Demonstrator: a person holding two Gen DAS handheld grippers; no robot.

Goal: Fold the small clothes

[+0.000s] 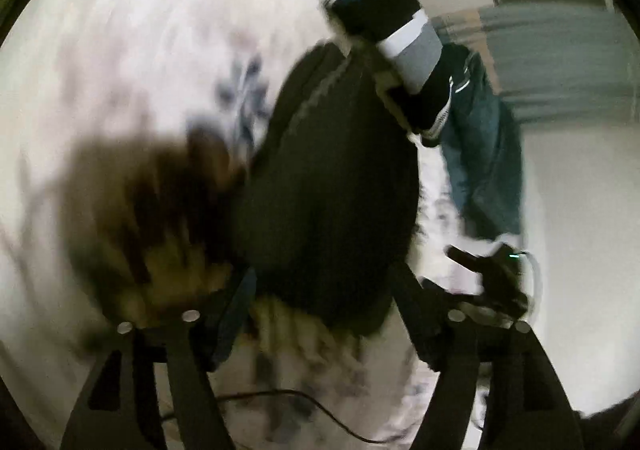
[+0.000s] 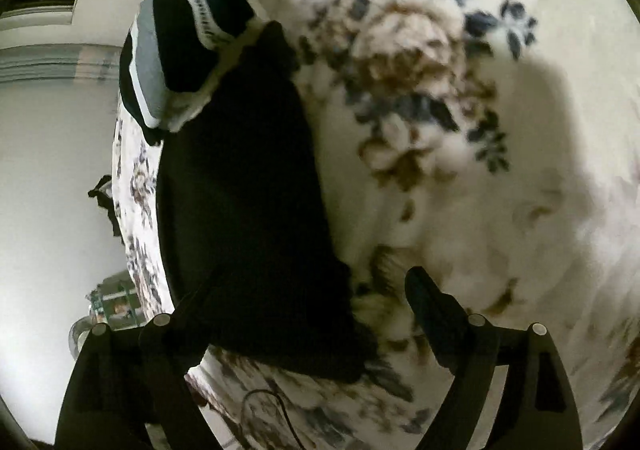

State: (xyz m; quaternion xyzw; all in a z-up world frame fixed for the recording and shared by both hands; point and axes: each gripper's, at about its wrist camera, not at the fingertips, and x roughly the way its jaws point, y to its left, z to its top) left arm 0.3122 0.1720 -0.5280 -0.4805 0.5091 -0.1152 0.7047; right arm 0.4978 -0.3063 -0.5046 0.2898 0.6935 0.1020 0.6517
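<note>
A black garment (image 1: pixel 328 190) lies flat on a white blanket with blue and brown flowers (image 1: pixel 120 50). My left gripper (image 1: pixel 324 290) stands open at the garment's near end, a finger on either side and neither pad pressing on it. In the right wrist view the same black garment (image 2: pixel 248 210) stretches away from me over the floral blanket (image 2: pixel 520 178). My right gripper (image 2: pixel 316 302) is open wide, with the garment's near corner between its fingers. The left view is blurred.
A folded stack of black, teal, grey and white clothes (image 1: pixel 400 34) (image 2: pixel 180 34) sits at the garment's far end. Teal cloth (image 1: pixel 484 154) hangs over the blanket's edge. A dark device with a green light (image 1: pixel 492 282) is at the right. A thin black cable (image 2: pixel 272 410) crosses below.
</note>
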